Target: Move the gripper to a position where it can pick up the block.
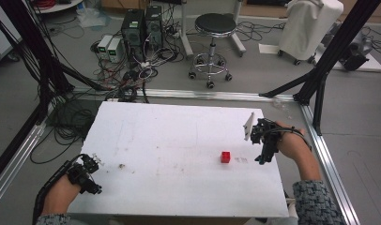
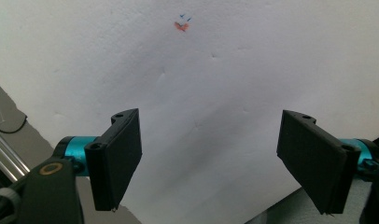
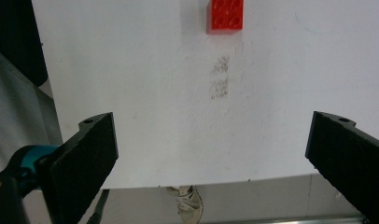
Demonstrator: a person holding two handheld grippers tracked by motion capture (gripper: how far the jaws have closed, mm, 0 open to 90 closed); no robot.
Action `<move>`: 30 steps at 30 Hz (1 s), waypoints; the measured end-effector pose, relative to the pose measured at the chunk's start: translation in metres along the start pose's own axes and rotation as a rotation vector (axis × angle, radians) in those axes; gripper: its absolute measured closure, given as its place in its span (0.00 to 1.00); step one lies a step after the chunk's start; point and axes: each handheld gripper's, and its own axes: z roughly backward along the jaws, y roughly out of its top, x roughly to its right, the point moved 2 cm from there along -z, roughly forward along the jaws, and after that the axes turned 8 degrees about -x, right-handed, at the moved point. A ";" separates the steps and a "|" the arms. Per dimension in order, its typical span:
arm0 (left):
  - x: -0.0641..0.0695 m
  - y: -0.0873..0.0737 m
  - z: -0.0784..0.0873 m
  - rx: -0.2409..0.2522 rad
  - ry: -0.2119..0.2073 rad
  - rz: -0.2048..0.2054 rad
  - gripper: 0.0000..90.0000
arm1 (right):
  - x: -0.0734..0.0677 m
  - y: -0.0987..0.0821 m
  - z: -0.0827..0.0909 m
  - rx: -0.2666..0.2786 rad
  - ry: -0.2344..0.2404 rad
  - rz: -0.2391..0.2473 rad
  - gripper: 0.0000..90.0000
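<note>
A small red studded brick (image 1: pixel 225 157) lies on the white table (image 1: pixel 179 140), right of centre. In the right gripper view the brick (image 3: pixel 225 15) sits at the top edge, ahead of the jaws and apart from them. My right gripper (image 1: pixel 263 157) hovers at the table's right edge, a short way right of the brick, open with nothing between its jaws (image 3: pixel 211 158). My left gripper (image 1: pixel 92 176) is at the front left corner of the table, open and empty (image 2: pixel 211 163), over bare white surface.
A grey smudge (image 3: pixel 219 79) marks the table between the brick and my right gripper. A small orange and blue mark (image 2: pixel 181 24) lies ahead of the left gripper. Metal frame rails (image 1: pixel 329 159) run along the table's sides. A stool (image 1: pixel 214 28) and cables stand beyond it.
</note>
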 end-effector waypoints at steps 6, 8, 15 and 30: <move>-0.001 0.000 0.000 -0.001 -0.004 0.002 0.25 | 0.010 0.024 -0.015 -0.013 0.027 0.082 0.02; -0.001 0.000 0.000 0.001 -0.005 0.006 0.25 | 0.012 0.031 -0.020 -0.014 0.030 0.099 0.02; -0.002 -0.001 0.000 -0.003 -0.005 0.002 0.25 | 0.020 0.046 -0.035 -0.024 0.039 0.127 0.02; -0.002 -0.001 -0.001 -0.001 -0.007 0.007 0.25 | 0.031 0.066 -0.069 0.002 0.083 0.133 0.02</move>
